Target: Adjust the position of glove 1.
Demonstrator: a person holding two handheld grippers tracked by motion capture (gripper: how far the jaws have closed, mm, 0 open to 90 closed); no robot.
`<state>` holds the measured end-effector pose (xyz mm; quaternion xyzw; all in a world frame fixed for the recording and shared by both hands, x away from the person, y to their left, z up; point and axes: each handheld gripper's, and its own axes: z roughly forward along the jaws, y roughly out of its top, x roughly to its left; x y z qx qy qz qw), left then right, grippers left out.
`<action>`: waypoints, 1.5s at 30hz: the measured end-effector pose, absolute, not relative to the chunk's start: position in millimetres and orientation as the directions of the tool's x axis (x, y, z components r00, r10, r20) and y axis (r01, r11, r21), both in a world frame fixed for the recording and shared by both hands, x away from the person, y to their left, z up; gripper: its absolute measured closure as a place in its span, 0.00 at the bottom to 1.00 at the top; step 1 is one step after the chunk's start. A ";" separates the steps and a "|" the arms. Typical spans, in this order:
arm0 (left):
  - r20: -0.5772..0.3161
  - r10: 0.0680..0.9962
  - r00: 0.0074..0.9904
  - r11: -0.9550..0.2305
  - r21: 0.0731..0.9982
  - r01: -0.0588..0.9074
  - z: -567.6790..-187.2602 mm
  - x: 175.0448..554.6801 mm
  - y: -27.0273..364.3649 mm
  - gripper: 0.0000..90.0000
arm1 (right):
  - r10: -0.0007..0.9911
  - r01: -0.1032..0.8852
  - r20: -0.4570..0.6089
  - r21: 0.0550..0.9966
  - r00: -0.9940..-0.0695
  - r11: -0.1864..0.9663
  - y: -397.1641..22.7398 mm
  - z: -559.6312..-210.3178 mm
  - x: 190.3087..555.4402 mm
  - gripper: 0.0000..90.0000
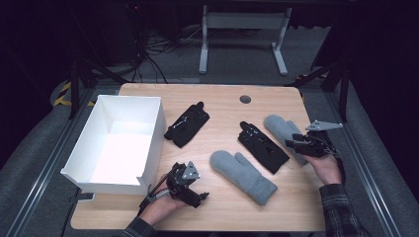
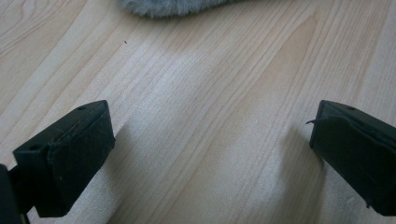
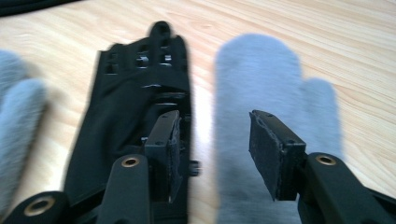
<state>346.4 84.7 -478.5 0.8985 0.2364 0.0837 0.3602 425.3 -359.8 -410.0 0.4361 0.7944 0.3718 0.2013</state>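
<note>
Wood under me: pale tabletop [image 1: 222, 113], bare grain between my left jaws.
Left gripper [image 1: 201, 196]: near edge, just beside the white box [image 1: 148, 106]; jaws wide apart, holding nothing.
Near mitten: grey mitten [image 1: 242, 175] lies mid-table, right of my left gripper.
Right gripper [image 1: 292, 140]: jaws apart, over the far grey mitten [image 3: 261, 79], not clamped.
Black gloves: one black glove [image 3: 135, 102] between the mittens; second black glove [image 1: 187, 126] farther back, near the box.
</note>
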 end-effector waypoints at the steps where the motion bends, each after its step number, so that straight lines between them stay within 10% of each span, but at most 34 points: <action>1: -0.020 0.485 0.874 -0.629 0.687 0.365 -478.5 346.4 84.6 0.00 | 0.847 0.551 0.009 0.764 -0.531 0.337 -362.9 -411.1 427.4 0.59; 19: -0.022 0.486 0.874 -0.628 0.686 0.366 -478.6 346.2 84.6 0.00 | 0.891 0.621 -0.022 0.709 -0.453 0.334 -378.6 -440.4 454.9 0.54; 31: -0.023 0.489 0.872 -0.626 0.687 0.370 -478.6 345.7 84.6 0.00 | 0.862 0.604 -0.068 0.686 -0.502 0.406 -375.1 -447.7 454.9 0.89; 45: -0.023 0.491 0.871 -0.625 0.687 0.371 -478.6 345.6 84.6 0.00 | 0.862 0.591 0.006 0.730 -0.507 0.343 -378.4 -433.0 447.2 0.92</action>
